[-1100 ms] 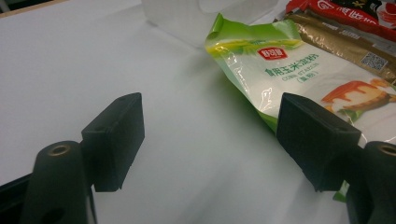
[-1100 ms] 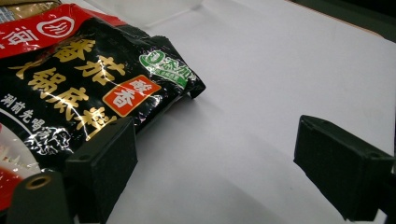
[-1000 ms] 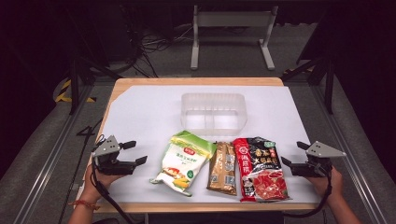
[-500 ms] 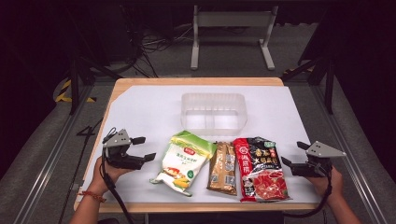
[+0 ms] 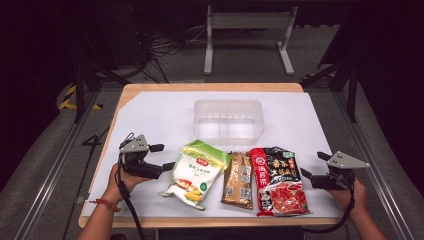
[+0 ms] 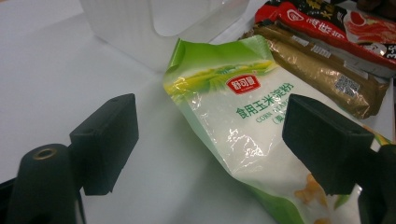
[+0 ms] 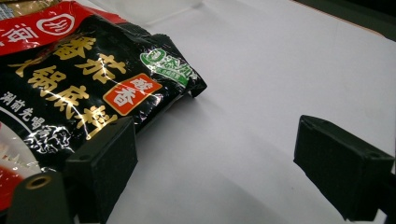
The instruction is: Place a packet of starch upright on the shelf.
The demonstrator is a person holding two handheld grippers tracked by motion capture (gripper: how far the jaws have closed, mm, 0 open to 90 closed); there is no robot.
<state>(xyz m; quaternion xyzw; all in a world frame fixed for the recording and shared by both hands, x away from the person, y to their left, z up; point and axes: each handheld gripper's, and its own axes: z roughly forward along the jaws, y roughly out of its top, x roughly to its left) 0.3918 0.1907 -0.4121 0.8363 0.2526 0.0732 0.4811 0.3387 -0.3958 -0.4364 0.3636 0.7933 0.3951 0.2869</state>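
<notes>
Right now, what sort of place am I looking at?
Probably a lab or studio set up for recording: a white-topped table ringed by dark stands, cables on the floor, and food packets laid out beside a clear bin.

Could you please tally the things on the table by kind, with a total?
Food packets: 3, namely green packet, brown packet, red and black packet
Clear plastic tubs: 1, tub
Total: 4

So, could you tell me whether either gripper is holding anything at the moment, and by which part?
Nothing is held. The left gripper, jaws just opening, stands beside the green bag; the right gripper is open beside the black packet.
</notes>
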